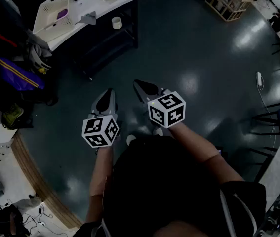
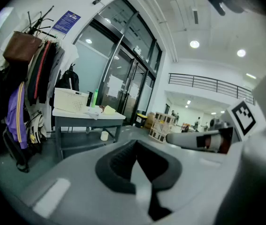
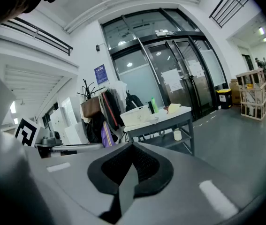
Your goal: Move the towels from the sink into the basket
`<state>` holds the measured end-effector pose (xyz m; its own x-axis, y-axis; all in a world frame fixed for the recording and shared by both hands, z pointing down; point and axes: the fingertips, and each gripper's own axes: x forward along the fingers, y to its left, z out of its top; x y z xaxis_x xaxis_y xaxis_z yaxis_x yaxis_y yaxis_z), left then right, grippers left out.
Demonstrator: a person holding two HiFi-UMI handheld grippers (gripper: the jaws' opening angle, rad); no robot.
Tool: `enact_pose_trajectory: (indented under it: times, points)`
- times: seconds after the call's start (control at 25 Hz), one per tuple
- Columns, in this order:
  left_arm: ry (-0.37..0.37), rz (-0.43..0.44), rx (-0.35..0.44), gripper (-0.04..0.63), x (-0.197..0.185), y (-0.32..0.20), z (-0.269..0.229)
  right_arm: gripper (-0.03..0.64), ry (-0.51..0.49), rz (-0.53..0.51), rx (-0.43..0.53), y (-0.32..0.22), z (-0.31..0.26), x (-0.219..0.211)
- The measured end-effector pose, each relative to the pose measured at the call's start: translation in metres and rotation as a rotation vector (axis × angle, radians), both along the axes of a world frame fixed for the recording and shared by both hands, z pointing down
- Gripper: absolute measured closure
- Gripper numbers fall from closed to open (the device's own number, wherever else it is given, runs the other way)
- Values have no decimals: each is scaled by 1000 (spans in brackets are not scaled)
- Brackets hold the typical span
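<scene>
The dark floor (image 1: 194, 48) lies under you. Well ahead, the white tabletop (image 1: 100, 4) carries the white basket (image 1: 51, 11), with a grey cloth (image 1: 88, 19) just beside it. Your left gripper (image 1: 110, 92) and right gripper (image 1: 137, 84) hover over the floor, each with its jaws pressed together and empty.

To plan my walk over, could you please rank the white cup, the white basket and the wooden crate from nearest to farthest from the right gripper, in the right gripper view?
1. white cup, on the table's lower shelf, just right of centre.
2. white basket, on the tabletop, toward its left end.
3. wooden crate, far right across the floor, well beyond the table.
</scene>
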<state>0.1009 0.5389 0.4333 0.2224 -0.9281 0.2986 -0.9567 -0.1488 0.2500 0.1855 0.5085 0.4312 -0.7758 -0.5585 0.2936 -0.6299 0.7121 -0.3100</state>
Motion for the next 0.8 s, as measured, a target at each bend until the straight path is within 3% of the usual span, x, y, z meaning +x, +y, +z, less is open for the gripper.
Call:
enact_pose_trajectory:
  times: [0.48, 0.8]
  points:
    - [54, -24, -18, 589, -12, 15, 7, 623, -37, 12, -29, 9, 1, -8]
    - [54, -1, -34, 589, -45, 23, 12, 623, -22, -14, -53, 18, 11, -47]
